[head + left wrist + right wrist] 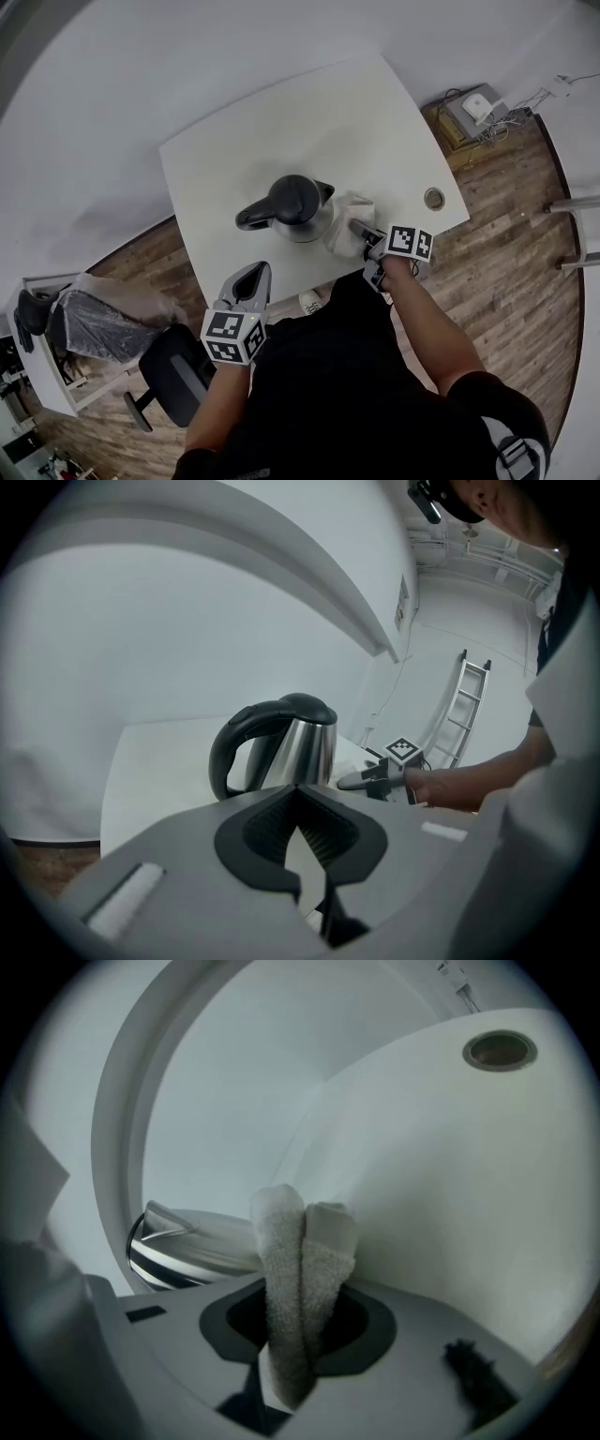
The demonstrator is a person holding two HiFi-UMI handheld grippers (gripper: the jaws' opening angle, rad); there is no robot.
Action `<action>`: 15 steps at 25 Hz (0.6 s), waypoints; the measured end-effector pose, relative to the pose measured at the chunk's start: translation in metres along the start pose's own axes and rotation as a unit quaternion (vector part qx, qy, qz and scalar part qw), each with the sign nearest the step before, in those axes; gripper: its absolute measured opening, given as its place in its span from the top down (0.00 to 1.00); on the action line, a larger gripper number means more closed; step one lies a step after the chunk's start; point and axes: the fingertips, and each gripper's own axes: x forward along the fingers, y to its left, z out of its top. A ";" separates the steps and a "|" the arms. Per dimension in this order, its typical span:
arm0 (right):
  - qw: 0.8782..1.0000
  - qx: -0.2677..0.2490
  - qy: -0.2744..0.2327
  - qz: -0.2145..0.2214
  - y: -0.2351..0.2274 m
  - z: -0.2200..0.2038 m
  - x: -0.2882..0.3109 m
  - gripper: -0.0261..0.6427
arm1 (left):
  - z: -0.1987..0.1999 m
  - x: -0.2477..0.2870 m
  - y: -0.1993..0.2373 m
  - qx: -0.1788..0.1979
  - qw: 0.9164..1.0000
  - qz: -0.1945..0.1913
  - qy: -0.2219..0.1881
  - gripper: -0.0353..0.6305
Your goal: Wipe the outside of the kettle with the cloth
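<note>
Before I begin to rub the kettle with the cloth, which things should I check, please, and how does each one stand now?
1. Cloth clamped in right gripper: ok.
2. Kettle upright on table, lid down: ok.
3. Cloth pressed against kettle wall: cannot tell; it lies close beside it.
4. Left gripper steadying kettle: not ok; shut on nothing, apart from it.

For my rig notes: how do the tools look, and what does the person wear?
The left tool and right tool are grey, dark and ribbed inside. Each bears a white cube with black square markers. The top is black, short-sleeved.
</note>
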 end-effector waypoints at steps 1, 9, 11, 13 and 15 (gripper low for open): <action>1.000 -0.001 0.007 0.010 0.007 0.003 -0.005 0.81 | 0.000 0.003 -0.002 -0.008 1.000 0.000 -0.002 0.94; 0.988 -0.052 0.142 -0.023 -0.016 0.048 0.018 0.81 | 0.007 0.006 0.016 -0.035 0.999 0.037 -0.012 0.94; 0.987 -0.060 0.151 -0.007 -0.006 0.054 0.033 0.81 | 0.004 0.006 0.024 -0.044 0.998 0.055 -0.007 0.94; 0.984 -0.081 0.157 0.011 0.010 0.059 0.038 0.81 | 0.006 0.008 0.022 -0.030 0.998 0.063 -0.006 0.94; 0.981 -0.110 0.160 0.024 0.026 0.065 0.038 0.81 | 0.011 0.009 0.020 -0.008 0.998 0.068 -0.007 0.94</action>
